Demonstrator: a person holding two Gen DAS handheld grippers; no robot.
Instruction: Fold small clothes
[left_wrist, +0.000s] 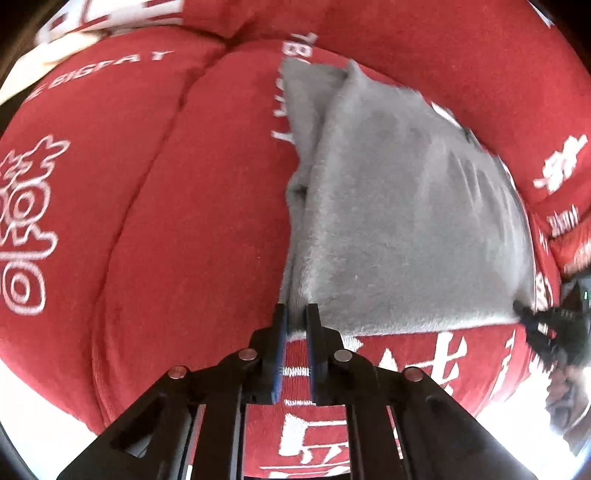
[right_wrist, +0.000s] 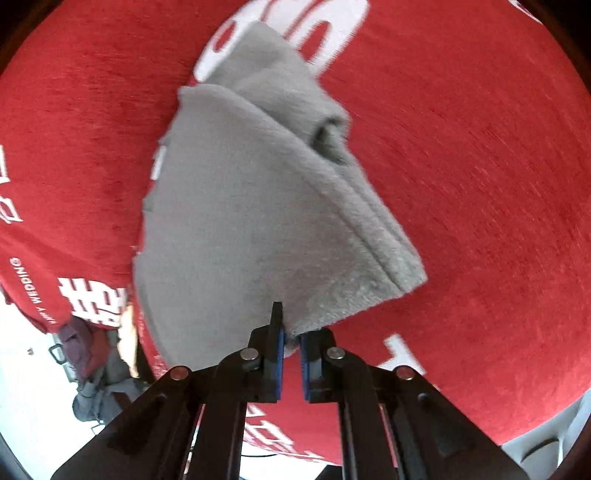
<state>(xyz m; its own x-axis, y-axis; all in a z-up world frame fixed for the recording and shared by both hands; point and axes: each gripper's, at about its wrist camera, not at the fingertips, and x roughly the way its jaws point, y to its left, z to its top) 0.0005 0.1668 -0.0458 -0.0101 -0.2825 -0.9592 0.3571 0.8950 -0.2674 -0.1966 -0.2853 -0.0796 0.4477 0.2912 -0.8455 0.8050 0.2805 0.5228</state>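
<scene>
- The grey fleece garment (left_wrist: 406, 206) covers part of the white lettering on the red printed cover (left_wrist: 184, 184); its far edge is motion-blurred.
- The right gripper (left_wrist: 532, 317) is only partly visible at the frame edge, and blurred.
- A purple and grey heap (right_wrist: 88, 354) beyond the cover's edge is too blurred to identify.

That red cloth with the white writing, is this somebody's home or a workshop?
Most likely a home, perhaps a bedroom. The red cover looks like soft padded bedding printed with white characters, a small grey garment is being folded on it, and more clothes lie heaped beyond its edge.
</scene>
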